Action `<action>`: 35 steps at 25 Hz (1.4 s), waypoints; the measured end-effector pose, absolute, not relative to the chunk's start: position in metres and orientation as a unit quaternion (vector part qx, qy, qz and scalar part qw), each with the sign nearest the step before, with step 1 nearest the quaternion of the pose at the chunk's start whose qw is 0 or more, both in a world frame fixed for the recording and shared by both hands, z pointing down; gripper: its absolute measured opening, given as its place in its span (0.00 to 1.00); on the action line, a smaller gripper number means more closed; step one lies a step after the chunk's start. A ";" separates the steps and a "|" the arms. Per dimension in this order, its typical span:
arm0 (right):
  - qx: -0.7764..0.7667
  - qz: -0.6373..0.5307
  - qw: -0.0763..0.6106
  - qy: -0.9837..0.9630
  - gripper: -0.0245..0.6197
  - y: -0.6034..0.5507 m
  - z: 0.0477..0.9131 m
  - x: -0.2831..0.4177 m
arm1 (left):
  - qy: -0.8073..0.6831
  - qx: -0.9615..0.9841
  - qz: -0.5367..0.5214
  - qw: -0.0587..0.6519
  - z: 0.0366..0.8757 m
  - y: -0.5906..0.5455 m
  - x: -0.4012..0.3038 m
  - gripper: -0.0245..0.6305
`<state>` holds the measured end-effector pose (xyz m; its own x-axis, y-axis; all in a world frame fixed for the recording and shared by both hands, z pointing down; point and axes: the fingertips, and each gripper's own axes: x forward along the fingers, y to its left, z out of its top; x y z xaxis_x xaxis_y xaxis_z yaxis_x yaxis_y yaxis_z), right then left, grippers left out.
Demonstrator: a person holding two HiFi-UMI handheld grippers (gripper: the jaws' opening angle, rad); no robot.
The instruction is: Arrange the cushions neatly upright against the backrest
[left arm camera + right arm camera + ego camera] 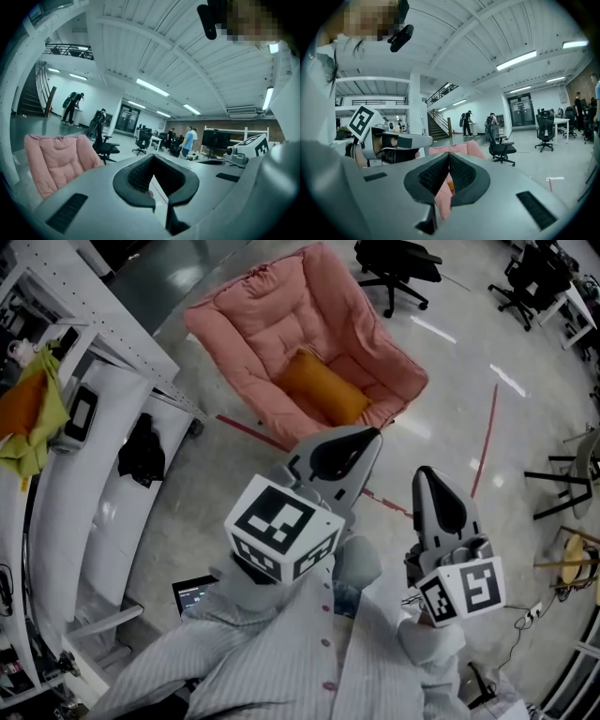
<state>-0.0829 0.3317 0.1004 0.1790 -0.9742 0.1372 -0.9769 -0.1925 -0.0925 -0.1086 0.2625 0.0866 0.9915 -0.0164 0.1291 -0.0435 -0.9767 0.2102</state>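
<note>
A pink padded lounge chair (281, 315) stands on the floor ahead of me, with one orange cushion (322, 388) lying tilted on its seat. My left gripper (375, 432) points toward the chair's near edge, short of the cushion, shut and empty. My right gripper (424, 472) is beside it to the right, also shut and empty. In the left gripper view the pink chair (58, 159) is at the left, beyond the shut left gripper (153, 158). In the right gripper view the pink chair (461, 149) lies straight beyond the shut right gripper (449, 155).
White shelving (94, 362) holding a green and orange cloth (33, 409) runs along the left. Black office chairs (398, 263) stand behind the pink chair. A red tape line (483, 442) crosses the glossy floor; a stool (562, 474) stands at the right. People stand far off.
</note>
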 end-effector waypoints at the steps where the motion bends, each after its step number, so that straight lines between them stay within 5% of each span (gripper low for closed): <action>1: 0.767 0.085 0.007 -0.636 0.06 0.327 0.102 -0.079 | -0.018 0.992 0.064 0.108 0.088 0.258 -0.106 0.05; 35: 0.541 0.126 0.050 -0.830 0.06 0.071 0.132 0.233 | -0.299 0.939 0.070 0.155 0.121 0.024 0.178 0.05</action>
